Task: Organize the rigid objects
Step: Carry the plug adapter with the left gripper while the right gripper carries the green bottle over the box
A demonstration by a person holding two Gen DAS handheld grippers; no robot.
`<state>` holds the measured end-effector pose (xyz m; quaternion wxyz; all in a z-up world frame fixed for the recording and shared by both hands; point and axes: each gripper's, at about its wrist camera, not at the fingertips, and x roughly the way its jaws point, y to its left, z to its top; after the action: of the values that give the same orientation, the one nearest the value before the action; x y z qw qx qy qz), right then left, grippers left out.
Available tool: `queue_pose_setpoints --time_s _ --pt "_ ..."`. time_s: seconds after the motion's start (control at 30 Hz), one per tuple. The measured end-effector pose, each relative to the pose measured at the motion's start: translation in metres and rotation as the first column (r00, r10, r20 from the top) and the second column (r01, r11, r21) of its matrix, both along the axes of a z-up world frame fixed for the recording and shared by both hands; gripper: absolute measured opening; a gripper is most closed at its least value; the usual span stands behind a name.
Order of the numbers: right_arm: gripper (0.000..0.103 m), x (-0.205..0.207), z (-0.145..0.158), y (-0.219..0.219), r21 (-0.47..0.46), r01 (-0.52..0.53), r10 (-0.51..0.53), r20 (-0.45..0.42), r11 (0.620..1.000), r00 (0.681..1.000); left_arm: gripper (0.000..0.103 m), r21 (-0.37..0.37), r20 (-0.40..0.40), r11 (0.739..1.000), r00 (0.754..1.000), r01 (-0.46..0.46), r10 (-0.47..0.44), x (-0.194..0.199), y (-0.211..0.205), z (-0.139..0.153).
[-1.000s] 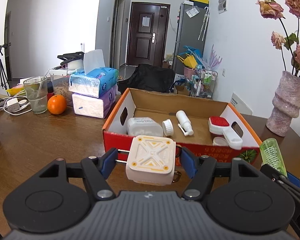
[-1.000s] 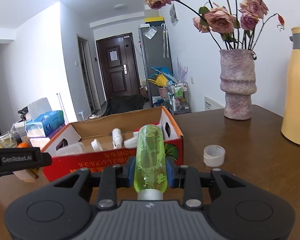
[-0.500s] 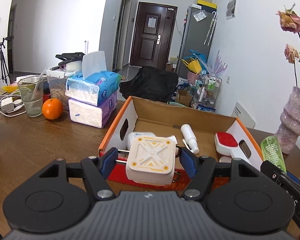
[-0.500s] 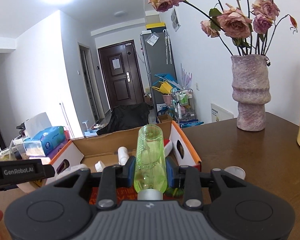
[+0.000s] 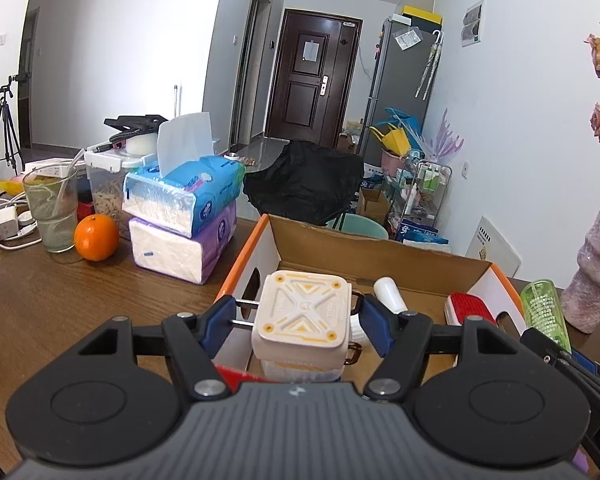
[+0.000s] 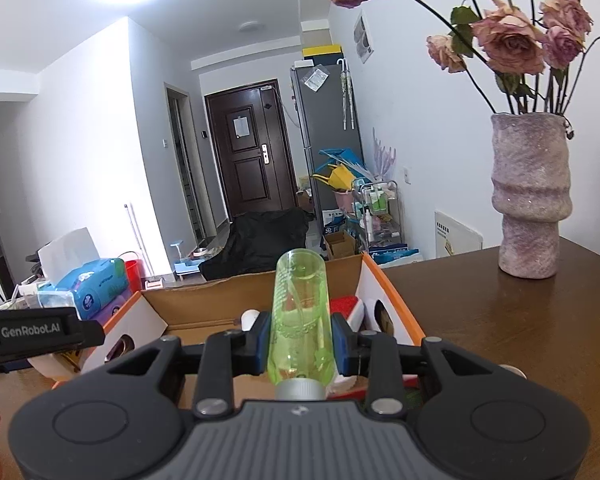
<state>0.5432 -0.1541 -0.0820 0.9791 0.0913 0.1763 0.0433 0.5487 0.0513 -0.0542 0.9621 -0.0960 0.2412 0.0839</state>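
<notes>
My left gripper (image 5: 298,320) is shut on a white square charger (image 5: 304,316) with yellow markings, its metal prongs pointing left. It hovers over the near left corner of an orange-rimmed cardboard box (image 5: 380,248). Inside the box lie a white spray bottle (image 5: 388,296) and a red-and-white brush (image 5: 472,310). My right gripper (image 6: 300,344) is shut on a clear green bottle (image 6: 302,312), silver cap toward the camera, above the near edge of the box (image 6: 260,284). In the left wrist view the green bottle (image 5: 544,312) shows at the right.
Left of the box sit stacked tissue packs (image 5: 184,216), an orange (image 5: 96,238) and a glass (image 5: 54,208). A pink vase with dried roses (image 6: 532,200) stands on the wooden table to the right. A white lid (image 6: 512,370) lies beside the box.
Both grippers have moved forward toward the box, so its near wall now sits under their fingers. The charger and the green bottle stay gripped as before.
</notes>
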Motion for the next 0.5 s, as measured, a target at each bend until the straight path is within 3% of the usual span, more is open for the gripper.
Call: queue_pose_setpoints --time_s 0.5 --pt "0.03 0.042 -0.003 0.013 -0.024 -0.037 0.037 0.001 0.999 0.999 0.069 0.028 -0.003 1.0 1.0 0.012 -0.012 0.045 0.003 -0.004"
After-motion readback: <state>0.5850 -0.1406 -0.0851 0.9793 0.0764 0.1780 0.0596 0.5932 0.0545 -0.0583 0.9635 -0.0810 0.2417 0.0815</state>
